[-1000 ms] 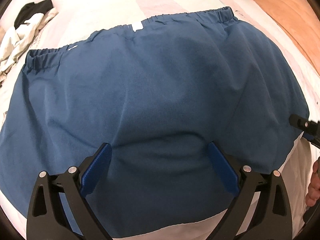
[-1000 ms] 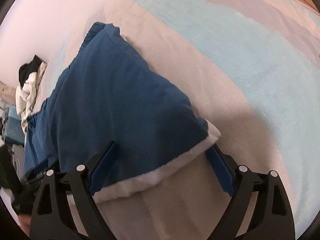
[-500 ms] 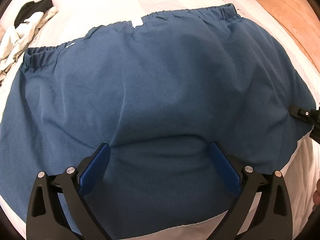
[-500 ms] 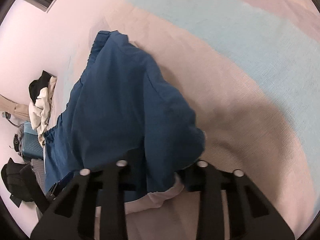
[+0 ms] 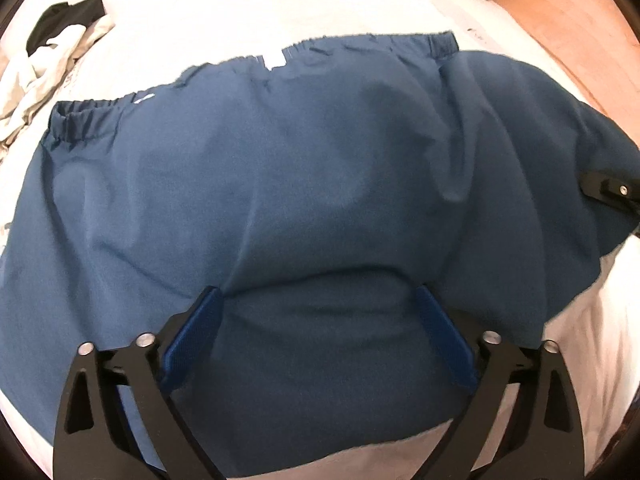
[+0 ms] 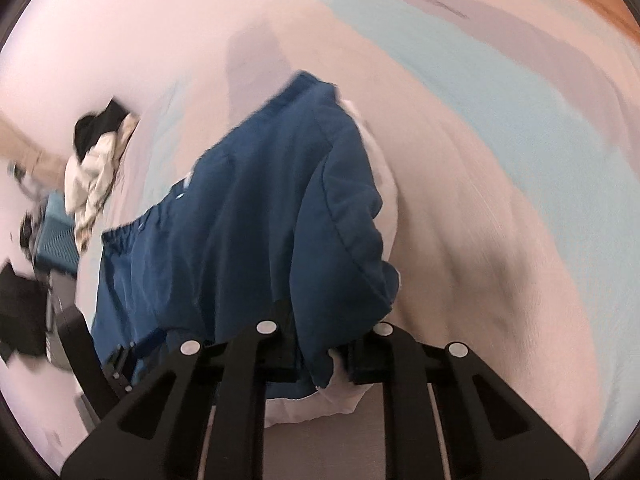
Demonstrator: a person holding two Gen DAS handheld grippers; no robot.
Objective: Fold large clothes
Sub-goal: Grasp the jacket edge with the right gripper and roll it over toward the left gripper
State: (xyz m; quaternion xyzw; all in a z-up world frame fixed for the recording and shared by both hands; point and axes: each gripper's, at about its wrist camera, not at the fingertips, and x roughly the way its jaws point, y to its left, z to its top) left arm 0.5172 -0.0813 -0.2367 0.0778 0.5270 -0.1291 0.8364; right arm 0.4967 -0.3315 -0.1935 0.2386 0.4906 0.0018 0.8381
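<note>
A large blue garment (image 5: 300,184) with an elastic waistband lies spread on the white bed, waistband at the far side. My left gripper (image 5: 318,336) is open, its blue pads resting on the cloth near the near hem. My right gripper (image 6: 322,356) is shut on the garment's right hem corner (image 6: 320,320) and lifts it off the bed, so the cloth hangs from it. The right gripper's tip also shows at the right edge of the left wrist view (image 5: 608,190).
A heap of white and black clothes (image 5: 52,48) lies at the bed's far left. The bed cover (image 6: 500,128) has pale blue and pink stripes. Wooden floor (image 5: 572,12) lies beyond the bed's right edge. A blue suitcase (image 6: 56,236) stands beside the bed.
My right gripper has closed on the garment's right hem corner and lifted it, rumpling the right side. My left gripper has stayed open in place.
</note>
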